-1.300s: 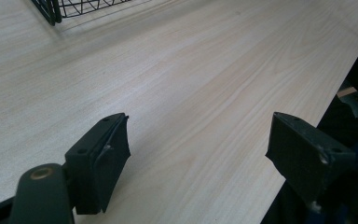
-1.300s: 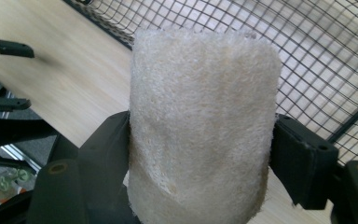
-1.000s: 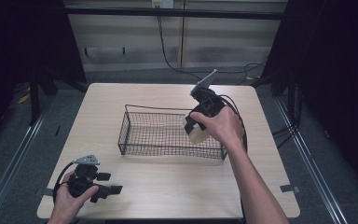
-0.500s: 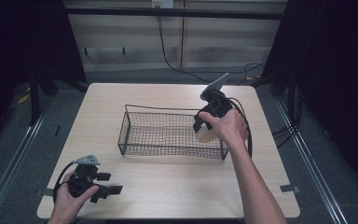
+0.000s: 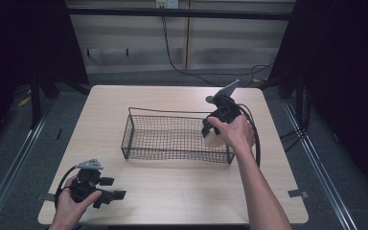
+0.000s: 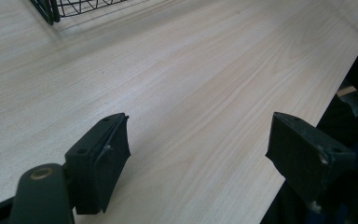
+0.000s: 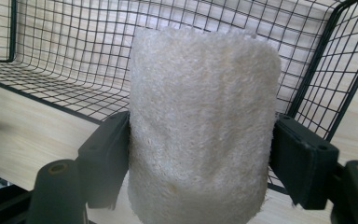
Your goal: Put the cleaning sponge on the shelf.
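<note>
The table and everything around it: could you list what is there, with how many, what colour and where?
Wire basket: one, black, middle of the table, nothing lying inside it.
Loofah sponge: one, cream, gripped between the right claw's jaws over the basket's right end.
Table: one, light wood, centre of the high view.
Tape marks: two, grey, near the table's front corners.
Wall cable: one, black, hanging down the panel behind the table.
Left claw: one, black, jaws wide apart and holding nothing, low over the table's front left corner.
Right claw: one, black, shut on the loofah sponge.
Hands: two, one on each claw, reaching in from the near edge.
</note>
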Motion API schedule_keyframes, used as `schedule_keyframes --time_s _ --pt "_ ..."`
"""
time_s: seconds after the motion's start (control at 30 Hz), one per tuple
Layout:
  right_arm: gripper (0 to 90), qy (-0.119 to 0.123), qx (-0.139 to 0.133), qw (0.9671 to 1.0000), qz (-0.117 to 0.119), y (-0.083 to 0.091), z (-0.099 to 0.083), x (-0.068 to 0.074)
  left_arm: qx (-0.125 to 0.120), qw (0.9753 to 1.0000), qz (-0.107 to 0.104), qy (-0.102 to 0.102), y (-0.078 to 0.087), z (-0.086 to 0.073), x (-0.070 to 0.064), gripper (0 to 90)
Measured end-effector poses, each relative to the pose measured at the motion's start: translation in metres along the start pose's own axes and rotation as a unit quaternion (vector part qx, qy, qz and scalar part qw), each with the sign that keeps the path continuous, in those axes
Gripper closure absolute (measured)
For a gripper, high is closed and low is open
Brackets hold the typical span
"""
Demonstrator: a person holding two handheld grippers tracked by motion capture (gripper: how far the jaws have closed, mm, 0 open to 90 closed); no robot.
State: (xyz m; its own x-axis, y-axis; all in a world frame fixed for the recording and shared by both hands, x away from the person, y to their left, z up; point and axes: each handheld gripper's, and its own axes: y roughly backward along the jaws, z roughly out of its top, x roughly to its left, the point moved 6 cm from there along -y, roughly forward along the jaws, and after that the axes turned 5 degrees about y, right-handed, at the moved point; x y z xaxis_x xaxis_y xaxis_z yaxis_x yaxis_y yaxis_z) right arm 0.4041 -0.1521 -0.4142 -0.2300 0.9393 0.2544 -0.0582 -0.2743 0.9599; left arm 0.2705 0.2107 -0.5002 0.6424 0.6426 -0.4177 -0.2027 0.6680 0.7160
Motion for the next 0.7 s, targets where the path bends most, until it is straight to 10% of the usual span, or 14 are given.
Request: schedule_keyframes --time_s 0.7 --pt "26.0 -0.049 -0.001 0.9988 -0.005 -0.029 0.0 -0.027 0.0 1.0 0.002 0.003 0.0 0.0 0.001 20.4"
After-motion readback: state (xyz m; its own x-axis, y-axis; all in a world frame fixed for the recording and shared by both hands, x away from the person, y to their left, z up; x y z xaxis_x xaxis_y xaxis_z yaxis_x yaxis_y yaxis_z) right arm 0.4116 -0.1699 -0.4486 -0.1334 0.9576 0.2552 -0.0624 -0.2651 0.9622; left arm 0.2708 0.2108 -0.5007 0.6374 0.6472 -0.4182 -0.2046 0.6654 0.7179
